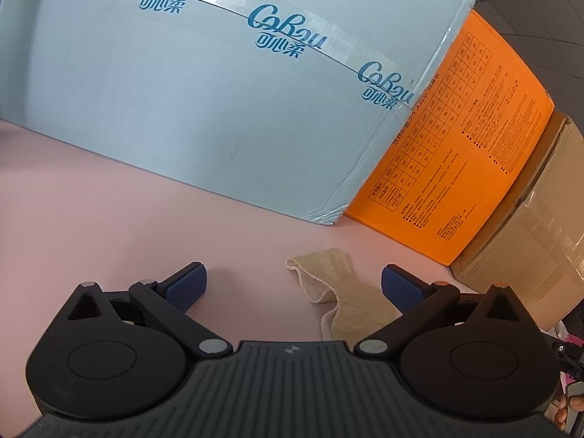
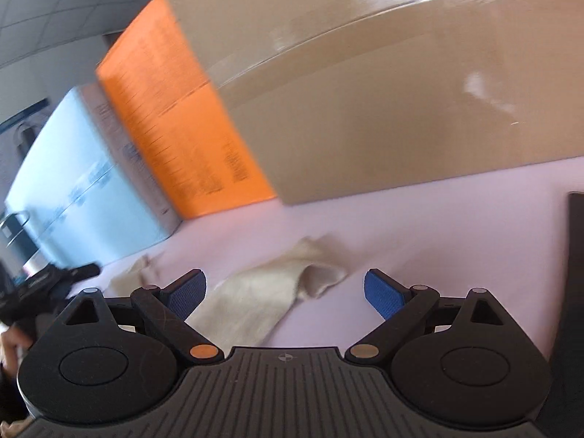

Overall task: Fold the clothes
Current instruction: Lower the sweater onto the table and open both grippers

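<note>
A small beige knitted garment lies crumpled on the pink table, between the fingers and nearer the right finger in the left wrist view. My left gripper is open and empty just above it. In the right wrist view the same beige garment lies between the fingers and nearer the left finger. My right gripper is open and empty above it. The left gripper's body shows at the left edge of that blurred view.
Three boxes stand in a row along the far side of the table: a pale blue one, an orange one and a brown cardboard one. A dark flat object lies at the right edge.
</note>
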The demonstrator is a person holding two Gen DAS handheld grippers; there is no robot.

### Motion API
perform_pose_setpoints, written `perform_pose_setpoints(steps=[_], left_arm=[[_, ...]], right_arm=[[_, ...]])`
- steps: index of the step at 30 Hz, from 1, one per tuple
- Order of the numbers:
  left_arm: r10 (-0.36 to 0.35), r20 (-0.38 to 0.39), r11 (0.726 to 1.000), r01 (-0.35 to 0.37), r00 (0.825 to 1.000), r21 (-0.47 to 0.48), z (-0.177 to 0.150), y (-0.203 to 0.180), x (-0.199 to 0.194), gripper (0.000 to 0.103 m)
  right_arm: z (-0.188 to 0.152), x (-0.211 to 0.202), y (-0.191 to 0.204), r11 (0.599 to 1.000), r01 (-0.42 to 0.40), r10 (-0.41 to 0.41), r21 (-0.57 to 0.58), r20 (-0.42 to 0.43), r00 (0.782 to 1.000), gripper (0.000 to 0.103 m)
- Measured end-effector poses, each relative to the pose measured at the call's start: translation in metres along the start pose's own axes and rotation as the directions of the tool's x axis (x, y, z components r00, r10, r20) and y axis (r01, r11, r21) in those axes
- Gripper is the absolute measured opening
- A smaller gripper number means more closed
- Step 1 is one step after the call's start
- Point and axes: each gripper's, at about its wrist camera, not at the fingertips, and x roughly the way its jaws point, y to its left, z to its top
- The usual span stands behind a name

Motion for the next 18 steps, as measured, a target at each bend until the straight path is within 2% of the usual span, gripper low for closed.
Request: perform_pose_setpoints(steps=[5, 8, 11, 18], left_arm=[[0.004, -0.002, 1.000, -0.003, 1.000, 0.004, 0.000, -0.001, 0.000, 0.103], [0.004, -0.003, 1.000, -0.004, 1.000, 0.004, 0.001, -0.001, 0.000, 0.103], [0.003, -0.003, 1.000, -0.003, 1.000, 0.003, 0.001, -0.001, 0.000, 0.103], [0.006, -0.005, 1.000, -0.006, 1.000, 0.007, 0.001, -0.001, 0.001, 0.103]], right_arm=[[0.004, -0.005, 0.002, 1.000, 0.009, -0.010, 0.017, 0.021, 1.000, 0.095], [0.006, -0.004, -0.004, 0.982, -0.115, 0.112, 0.147, 0.028, 0.993, 0.097], [0.007, 0.004, -0.003, 0.959, -0.176, 0.180, 0.223, 0.003, 0.984, 0.100], [0.013, 0.034, 0.006, 0.962, -0.152, 0.173, 0.229, -0.074, 0.982, 0.103]])
